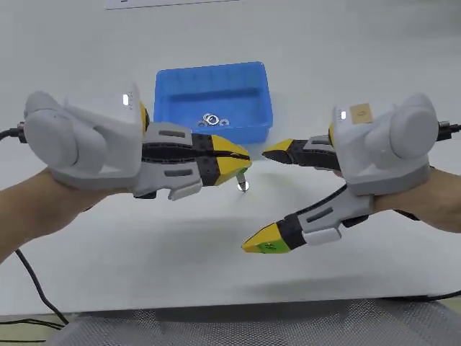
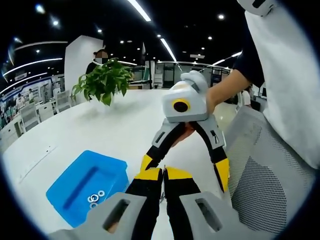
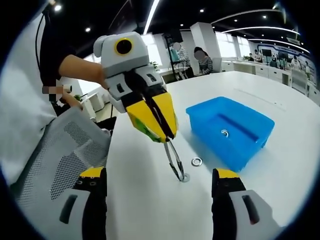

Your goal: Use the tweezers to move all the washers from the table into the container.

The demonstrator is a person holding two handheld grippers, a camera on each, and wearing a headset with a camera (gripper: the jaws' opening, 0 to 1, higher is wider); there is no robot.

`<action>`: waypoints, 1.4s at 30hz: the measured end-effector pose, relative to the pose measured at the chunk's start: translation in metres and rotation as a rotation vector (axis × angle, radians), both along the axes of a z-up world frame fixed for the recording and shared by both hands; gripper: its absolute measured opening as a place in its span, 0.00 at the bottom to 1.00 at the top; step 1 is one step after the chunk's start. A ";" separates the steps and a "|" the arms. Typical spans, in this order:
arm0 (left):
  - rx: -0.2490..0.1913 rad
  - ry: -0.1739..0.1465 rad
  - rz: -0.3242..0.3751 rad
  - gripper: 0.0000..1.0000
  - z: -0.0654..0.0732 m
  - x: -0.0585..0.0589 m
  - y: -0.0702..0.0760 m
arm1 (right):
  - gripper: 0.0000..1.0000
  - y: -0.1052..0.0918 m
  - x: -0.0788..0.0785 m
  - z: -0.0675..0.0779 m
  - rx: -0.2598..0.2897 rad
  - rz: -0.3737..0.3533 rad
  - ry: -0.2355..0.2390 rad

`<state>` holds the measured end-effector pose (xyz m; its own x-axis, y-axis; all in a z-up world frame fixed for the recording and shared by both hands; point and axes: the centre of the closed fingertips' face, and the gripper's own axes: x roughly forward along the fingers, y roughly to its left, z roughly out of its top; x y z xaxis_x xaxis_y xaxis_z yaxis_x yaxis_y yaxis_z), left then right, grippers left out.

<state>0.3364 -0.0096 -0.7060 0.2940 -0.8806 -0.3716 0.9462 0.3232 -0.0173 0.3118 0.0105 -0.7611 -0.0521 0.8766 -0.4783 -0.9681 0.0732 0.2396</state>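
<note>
My left gripper (image 1: 247, 160) is shut on thin metal tweezers (image 1: 242, 177), which point down at the white table. In the right gripper view the tweezers (image 3: 173, 156) touch a washer (image 3: 184, 177) with their tips; I cannot tell if it is pinched. A second washer (image 3: 196, 161) lies loose beside it. The blue container (image 1: 213, 81) stands just behind, with several washers (image 1: 213, 120) inside. My right gripper (image 1: 269, 199) is open, holds nothing, and faces the tweezers from the right.
The table's front edge (image 1: 216, 306) runs close below the grippers, with a grey mesh chair (image 1: 216, 328) under it. A black cable (image 1: 32, 277) trails off at the left. A potted plant (image 2: 102, 80) stands at the far end of the table.
</note>
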 end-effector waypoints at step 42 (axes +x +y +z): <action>0.021 0.034 -0.006 0.05 -0.003 -0.002 0.001 | 0.12 0.021 0.014 -0.012 -0.026 0.167 -0.170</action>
<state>0.3341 -0.0091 -0.7090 0.2753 -0.8742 -0.4000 0.9471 0.3179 -0.0429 0.3259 0.0313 -0.7735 -0.1120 0.8497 -0.5153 -0.9936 -0.0869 0.0726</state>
